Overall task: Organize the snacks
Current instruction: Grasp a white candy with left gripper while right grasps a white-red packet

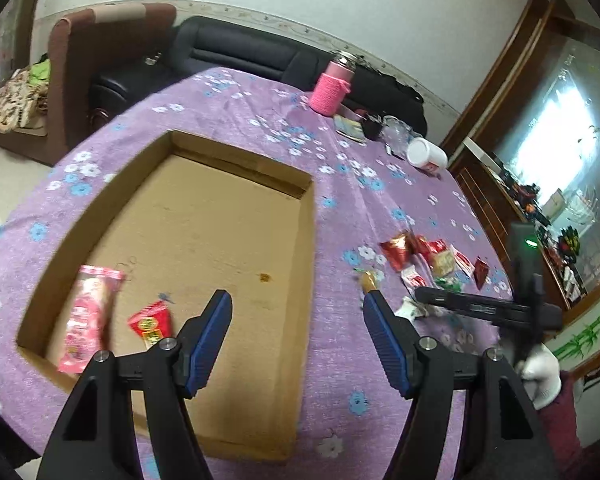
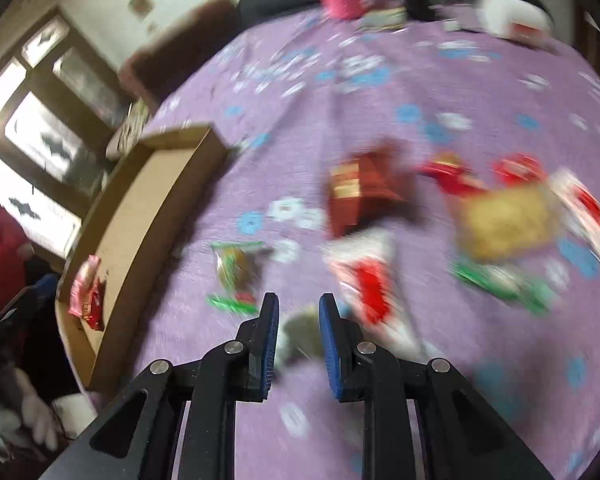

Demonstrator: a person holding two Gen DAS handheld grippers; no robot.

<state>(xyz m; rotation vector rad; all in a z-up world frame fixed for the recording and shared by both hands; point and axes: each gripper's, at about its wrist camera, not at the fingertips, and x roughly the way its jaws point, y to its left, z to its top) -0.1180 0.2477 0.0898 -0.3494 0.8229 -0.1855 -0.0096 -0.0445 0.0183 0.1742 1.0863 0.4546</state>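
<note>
left gripper (image 1: 298, 300): jaws wide, empty, above cardboard box (image 1: 312, 220) | right gripper (image 2: 299, 304): narrow, clamped on small pale snack (image 2: 302, 334) | box holds pink packet (image 1: 86, 316) and red packet (image 1: 152, 322) | loose snacks (image 2: 500, 220) on purple cloth (image 2: 380, 100)

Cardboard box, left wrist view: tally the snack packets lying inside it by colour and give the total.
Pink packet: 1
Red packet: 1
Total in the cardboard box: 2
</note>
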